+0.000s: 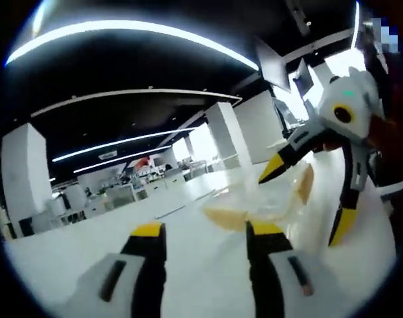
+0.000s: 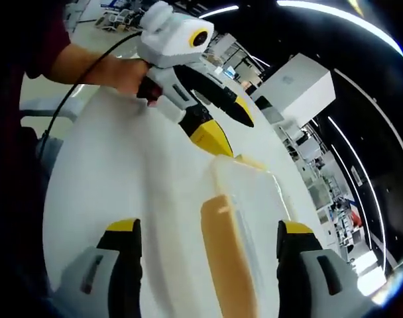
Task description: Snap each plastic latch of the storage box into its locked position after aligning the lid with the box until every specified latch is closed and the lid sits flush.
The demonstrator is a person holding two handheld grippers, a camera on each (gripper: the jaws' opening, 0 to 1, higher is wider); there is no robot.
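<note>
1. Storage box: clear plastic w/ lid on top, sits on white counter. In right gripper view it lies between that gripper's jaws, running away toward the left gripper. In left gripper view the box is ahead and to the right, just past the right-hand jaw.
2. Latches: tan/orange plastic. One long latch on the near side in right gripper view; another latch plus one further along in left gripper view. Can't tell if any is snapped shut.
3. Handling, my guess: light, thin-walled, stiff but flexy; smooth and slippery on the counter, so likely to slide if pushed from one side only. Best hold: press on the latch flap itself while the other gripper braces the lid/opposite wall.
4. Contents: nothing visible through the clear walls; glare, so not sure.
5. Right gripper: jaws wide apart, straddling the box end, not clamped.
6. Left gripper: jaws apart, holding nothing; tips near the far end of the box.
</note>
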